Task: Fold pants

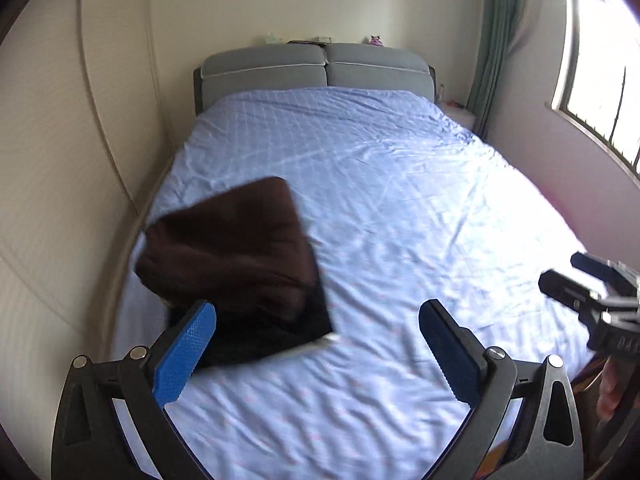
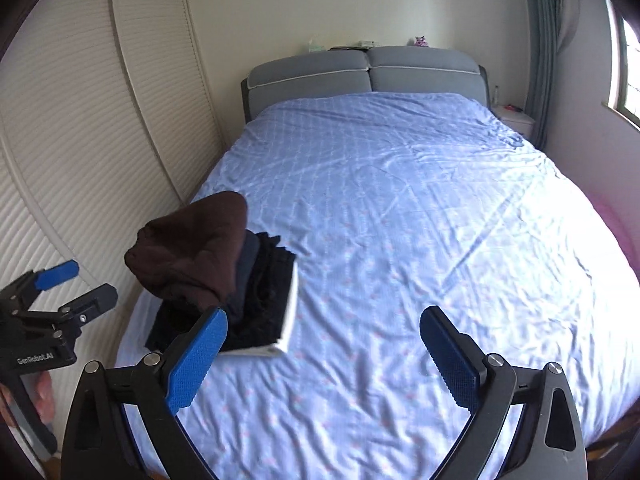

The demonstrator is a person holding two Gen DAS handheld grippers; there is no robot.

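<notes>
Folded brown pants point(image 1: 232, 240) lie on top of a stack of dark folded clothes point(image 1: 276, 328) near the left edge of the bed. The pile also shows in the right wrist view, brown pants point(image 2: 192, 252) over the dark stack point(image 2: 260, 300). My left gripper point(image 1: 316, 344) is open and empty, held above the bed just in front of the pile; it shows from the side in the right wrist view point(image 2: 76, 284). My right gripper point(image 2: 324, 348) is open and empty above the bed, right of the pile; it shows at the right edge of the left wrist view point(image 1: 560, 272).
The bed point(image 1: 400, 200) has a wrinkled light blue cover and a grey headboard point(image 1: 316, 68) with small items on its top. White slatted wardrobe doors point(image 2: 80, 120) stand close along the left side. A nightstand point(image 2: 514, 118), a curtain and a window point(image 1: 596, 72) are on the right.
</notes>
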